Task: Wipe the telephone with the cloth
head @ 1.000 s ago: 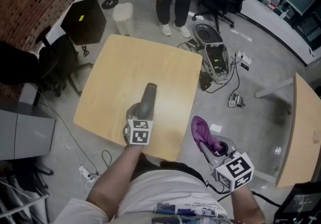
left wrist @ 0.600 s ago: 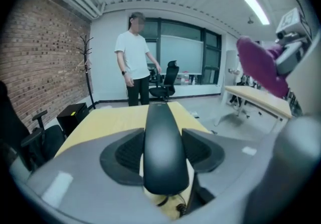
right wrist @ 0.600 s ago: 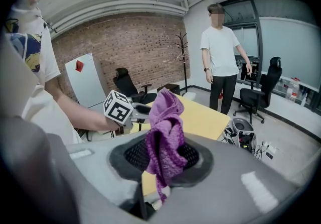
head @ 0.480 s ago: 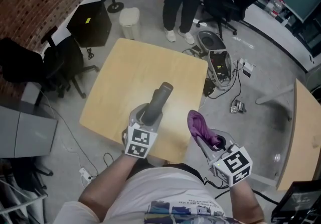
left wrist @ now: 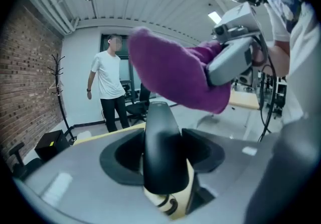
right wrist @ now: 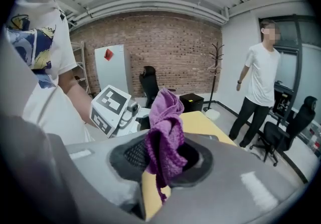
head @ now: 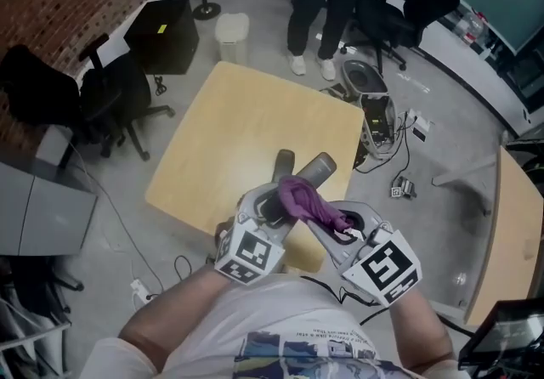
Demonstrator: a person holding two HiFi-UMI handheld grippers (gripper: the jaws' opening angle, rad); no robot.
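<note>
Findings. The left gripper (head: pixel 267 212) is clamped across the middle of the telephone handset (left wrist: pixel 160 152), jaws pressed on both its sides. The handset stands raised above the near edge of the table (head: pixel 225 127), with a coiled cord (left wrist: pixel 170 204) showing at its lower end. The right gripper (head: pixel 342 229) is clenched on a bunched purple cloth (head: pixel 303 199), which lies across the handset's upper end. Whether the cloth presses on it or sits just clear cannot be confirmed.

Assessment. The wiping stroke appears to be at its start.

Recommendations.
- Hold the left grip firm and steady, so that the handset does not twist under pressure.
- Lead with the free, loose part of the cloth, not the hard jaw tips, to avoid scraping the plastic.
- Draw the cloth along the handset's length from the far end toward the left jaws.
- Roll the handset to present its other faces.
- Keep the cloth clear of the cord.
</note>
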